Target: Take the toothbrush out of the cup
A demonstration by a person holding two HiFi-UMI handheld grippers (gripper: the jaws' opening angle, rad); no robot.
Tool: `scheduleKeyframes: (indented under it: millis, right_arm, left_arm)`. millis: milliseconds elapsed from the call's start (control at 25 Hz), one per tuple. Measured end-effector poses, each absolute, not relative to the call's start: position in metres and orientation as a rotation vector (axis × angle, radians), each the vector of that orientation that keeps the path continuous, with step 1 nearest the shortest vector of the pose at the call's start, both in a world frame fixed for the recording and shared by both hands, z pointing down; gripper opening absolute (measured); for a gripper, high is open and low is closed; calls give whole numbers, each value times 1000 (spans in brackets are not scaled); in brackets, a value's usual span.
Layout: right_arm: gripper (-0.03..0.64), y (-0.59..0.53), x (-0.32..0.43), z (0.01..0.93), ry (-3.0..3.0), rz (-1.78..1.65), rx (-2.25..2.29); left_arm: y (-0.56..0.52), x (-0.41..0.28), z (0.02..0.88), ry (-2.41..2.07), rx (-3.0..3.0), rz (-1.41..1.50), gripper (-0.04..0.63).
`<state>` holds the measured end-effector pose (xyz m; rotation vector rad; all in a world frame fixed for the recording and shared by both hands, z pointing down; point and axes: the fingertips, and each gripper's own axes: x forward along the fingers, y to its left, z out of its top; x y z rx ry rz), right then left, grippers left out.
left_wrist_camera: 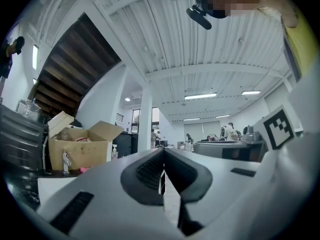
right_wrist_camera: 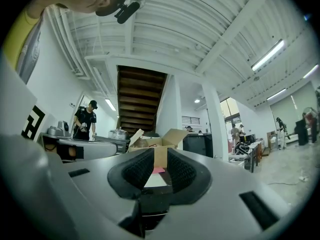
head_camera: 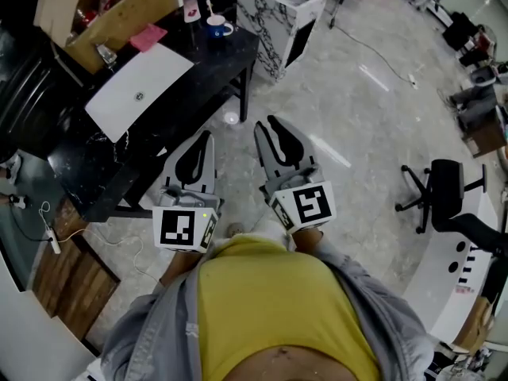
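Observation:
A blue cup (head_camera: 216,27) with a white toothbrush (head_camera: 209,8) standing in it sits at the far end of the black table (head_camera: 202,66) in the head view. Both grippers hang side by side over the floor, well short of the cup and pointing toward it. My left gripper (head_camera: 207,136) (left_wrist_camera: 162,173) has its jaws closed to a thin slit with nothing in them. My right gripper (head_camera: 267,123) (right_wrist_camera: 160,170) is open, with a clear gap between the pads and nothing in it. The cup does not show in either gripper view.
On the table lie a white laptop (head_camera: 139,86), a pink item (head_camera: 148,36) and an open cardboard box (head_camera: 119,10) (left_wrist_camera: 80,146) (right_wrist_camera: 155,141). A marbled white cabinet (head_camera: 278,14) stands beyond the table. An office chair (head_camera: 444,189) is at the right. People stand far off.

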<state>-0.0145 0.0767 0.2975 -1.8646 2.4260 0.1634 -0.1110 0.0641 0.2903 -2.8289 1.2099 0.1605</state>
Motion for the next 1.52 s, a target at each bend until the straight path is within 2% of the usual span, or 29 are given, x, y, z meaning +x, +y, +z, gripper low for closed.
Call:
scheduleKeyframes:
  millis: [640, 1160, 1520]
  right_arm:
    - [87, -46, 0, 303, 2457, 201, -1792]
    - [89, -272, 52, 295, 2623, 250, -1559]
    - [91, -393, 76, 322, 2754, 189, -1432]
  left_arm:
    - [-44, -90, 308, 1216, -2858, 186, 0]
    - [-247, -25, 289, 1381, -2735, 206, 0]
    - [-356, 3, 296, 1529, -2674, 177, 0]
